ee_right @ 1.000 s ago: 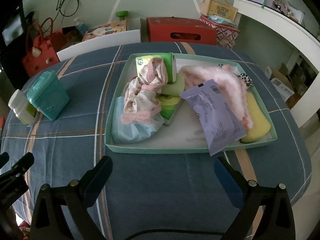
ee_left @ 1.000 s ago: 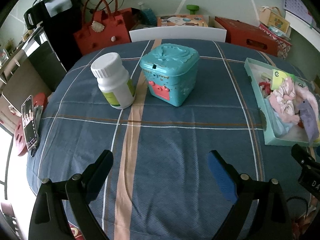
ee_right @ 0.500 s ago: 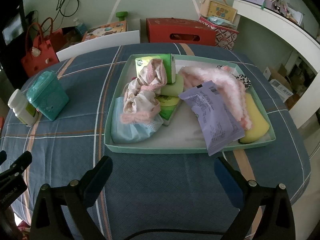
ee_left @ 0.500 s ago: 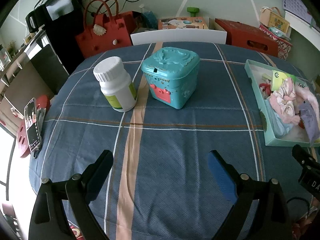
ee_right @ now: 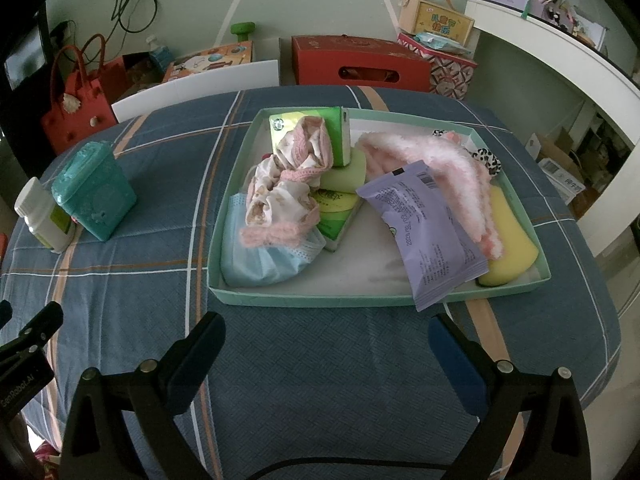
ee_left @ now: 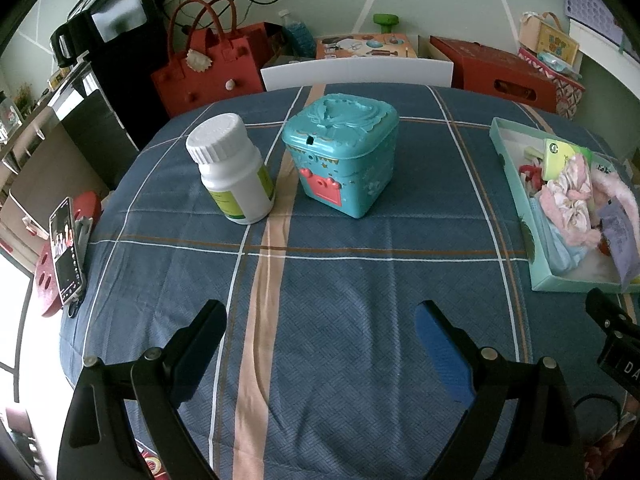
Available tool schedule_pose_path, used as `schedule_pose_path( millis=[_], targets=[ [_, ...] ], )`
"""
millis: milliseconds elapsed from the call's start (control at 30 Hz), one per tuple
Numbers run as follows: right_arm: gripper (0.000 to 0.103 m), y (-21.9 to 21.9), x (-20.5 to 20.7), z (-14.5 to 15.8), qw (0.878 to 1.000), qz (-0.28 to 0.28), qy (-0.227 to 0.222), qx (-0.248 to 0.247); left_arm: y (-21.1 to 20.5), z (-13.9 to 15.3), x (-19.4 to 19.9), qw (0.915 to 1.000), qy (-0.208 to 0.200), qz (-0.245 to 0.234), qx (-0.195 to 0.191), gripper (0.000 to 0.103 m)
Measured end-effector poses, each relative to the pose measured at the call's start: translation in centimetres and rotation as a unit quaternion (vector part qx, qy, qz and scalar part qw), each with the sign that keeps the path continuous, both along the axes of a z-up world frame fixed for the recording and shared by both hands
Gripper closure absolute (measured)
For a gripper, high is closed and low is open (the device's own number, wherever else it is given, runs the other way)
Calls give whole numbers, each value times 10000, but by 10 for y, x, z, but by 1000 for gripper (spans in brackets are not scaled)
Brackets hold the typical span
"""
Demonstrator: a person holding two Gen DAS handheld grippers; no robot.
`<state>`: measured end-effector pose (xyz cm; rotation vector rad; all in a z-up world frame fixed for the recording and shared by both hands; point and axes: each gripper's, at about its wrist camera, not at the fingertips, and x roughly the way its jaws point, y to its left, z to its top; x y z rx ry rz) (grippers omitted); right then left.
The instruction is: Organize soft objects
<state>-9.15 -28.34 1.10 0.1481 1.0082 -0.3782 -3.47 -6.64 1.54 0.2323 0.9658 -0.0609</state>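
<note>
Over the last second both tongs have been drawn slightly back; nothing else has shifted. The left tongs (ee_left: 320, 322) and right tongs (ee_right: 326, 334) are spread and empty. The soft things are heaped in the tray (ee_right: 320, 300) just ahead of the right tongs, as after sorting or before it. A bottle (ee_left: 230, 170) and box (ee_left: 342, 156) stand ahead of the left tongs on the checked cloth (ee_left: 340, 280); bags and cartons crowd the far wall.

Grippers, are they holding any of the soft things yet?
No. The left gripper and the right gripper are both open and empty, above bare tablecloth.
</note>
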Motion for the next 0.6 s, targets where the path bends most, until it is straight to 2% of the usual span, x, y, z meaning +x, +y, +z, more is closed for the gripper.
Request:
schedule_pose_path(
  millis=[600],
  targets=[
    [1,0,0,-1,10000,-1,11,-49,-1,-1,0,10000,-7,-66,26,8]
  ],
)
